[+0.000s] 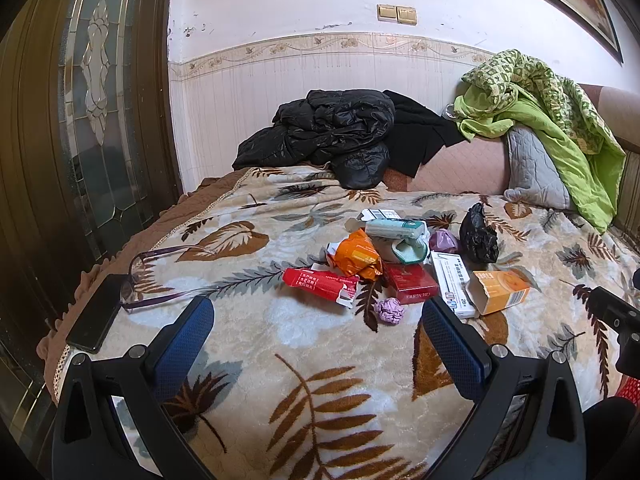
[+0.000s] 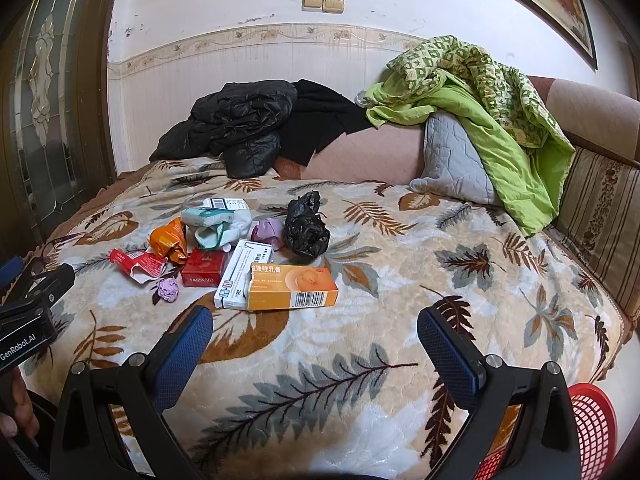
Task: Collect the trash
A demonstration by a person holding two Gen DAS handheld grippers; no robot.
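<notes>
Both the left gripper (image 1: 318, 320) and right gripper (image 2: 315, 330) hang spread and empty over the bed's (image 2: 360, 380) near edge. Trash (image 2: 240, 248) is heaped mid-bed, uncollected; the red basket (image 2: 592, 420), probably the bin, sits at the right. Next: reach forward and pinch the orange box (image 2: 294, 286).

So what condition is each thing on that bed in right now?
Left hand-held gripper: open, empty.
Right hand-held gripper: open, empty.
Orange medicine box: lying flat, end flap open.
Red carton: torn open.
Purple paper ball: crumpled.
Black plastic bag: scrunched.
Eyeglasses: unfolded.
</notes>
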